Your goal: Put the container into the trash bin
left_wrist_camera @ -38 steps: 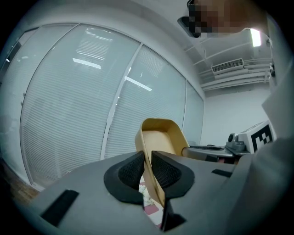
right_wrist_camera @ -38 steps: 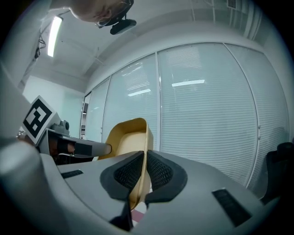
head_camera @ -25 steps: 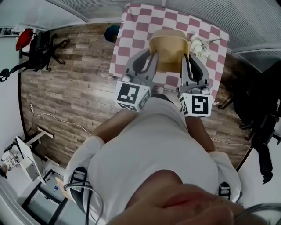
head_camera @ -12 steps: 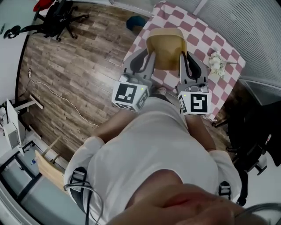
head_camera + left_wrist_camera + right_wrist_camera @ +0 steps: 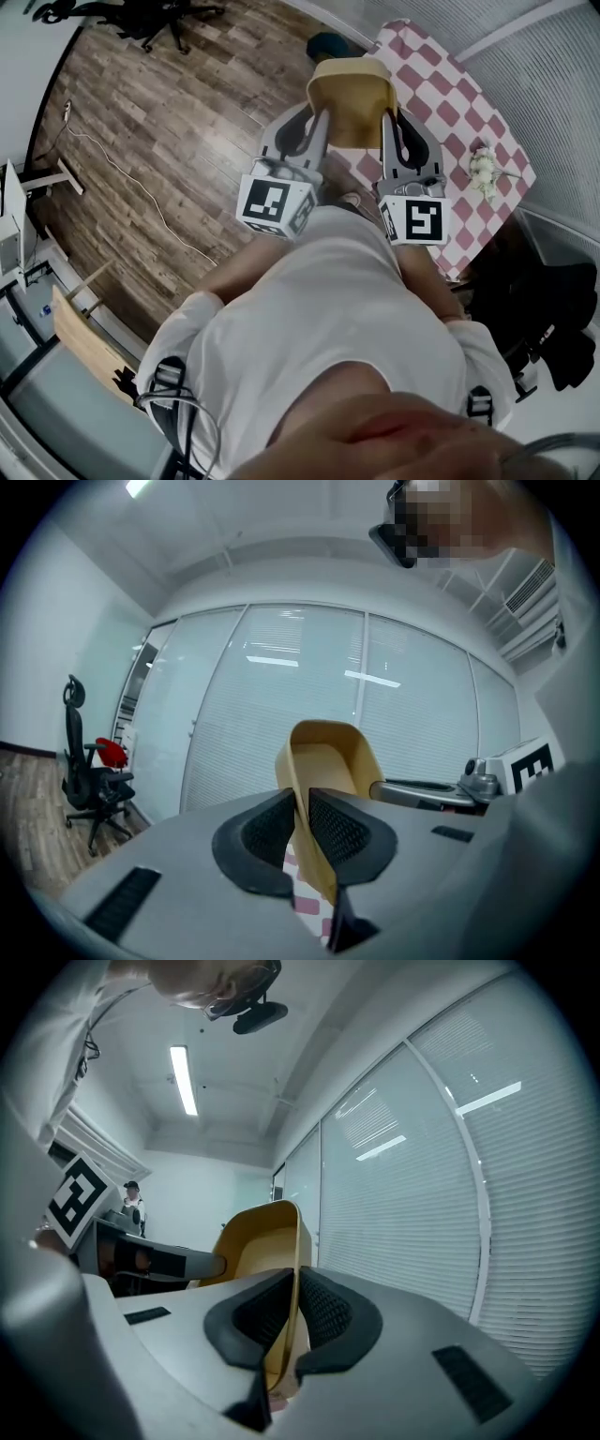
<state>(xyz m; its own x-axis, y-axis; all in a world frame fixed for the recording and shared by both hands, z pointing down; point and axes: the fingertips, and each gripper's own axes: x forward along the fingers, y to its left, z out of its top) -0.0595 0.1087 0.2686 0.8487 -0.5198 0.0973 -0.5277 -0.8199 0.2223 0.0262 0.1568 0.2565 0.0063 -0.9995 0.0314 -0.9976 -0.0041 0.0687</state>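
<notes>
Left tool [image 5: 314,131] nearly closed, pads pinching left wall of tan container [image 5: 352,98]. Right tool [image 5: 386,131] clamped the same way on right wall. Container carried between both, mouth up, above near edge of checkered tabletop [image 5: 441,89] and wood floor [image 5: 187,141].

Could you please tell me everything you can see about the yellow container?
The container is mustard-yellow, thin-walled, open-topped with rounded corners, perhaps plastic, and looks empty. It is held in the air over the corner of the pink checkered table. The left gripper pinches its left wall and the right gripper its right wall.
</notes>
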